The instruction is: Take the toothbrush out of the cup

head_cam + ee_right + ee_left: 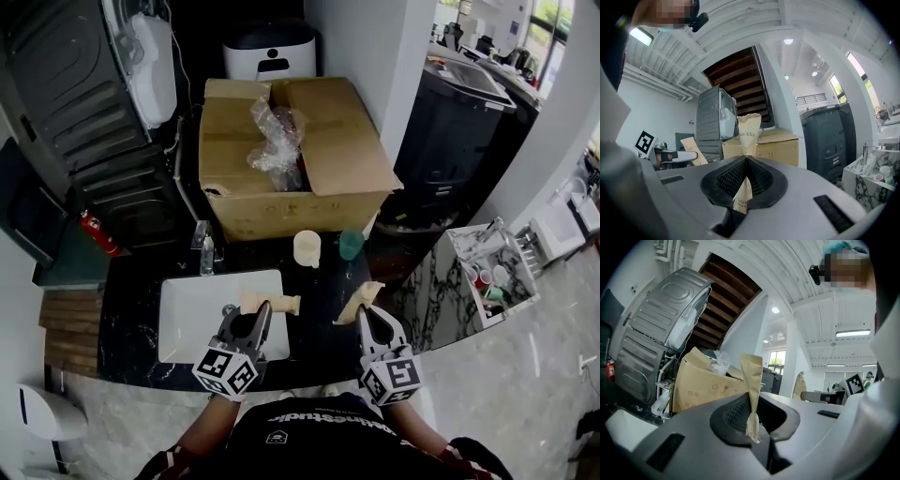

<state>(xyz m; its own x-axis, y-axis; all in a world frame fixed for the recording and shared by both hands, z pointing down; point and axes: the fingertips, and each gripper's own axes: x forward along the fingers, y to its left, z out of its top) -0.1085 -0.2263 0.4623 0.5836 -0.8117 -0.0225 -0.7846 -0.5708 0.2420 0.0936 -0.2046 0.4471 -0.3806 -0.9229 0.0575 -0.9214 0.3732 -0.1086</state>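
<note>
Paper packet [751,380], perhaps the toothbrush, pinched in left gripper [251,315], cup [307,247] beyond

Landmark: open cardboard box [291,159] on dark counter [323,323] ahead of me. L of box: grey machine [84,112]. Behind box: white wall [361,42]. R of box: black cabinet [450,131], windows [548,19] beyond, daylight. Near side of box: white basin [187,319]. Pale marble floor [506,375] R of box, nearer me. Wooden stair underside [726,296] above box.

Head view: above both jaws, steeply down.
Gripper views: close behind own jaws, level.
Shared: cardboard box [342,131] beyond jaws.
</note>
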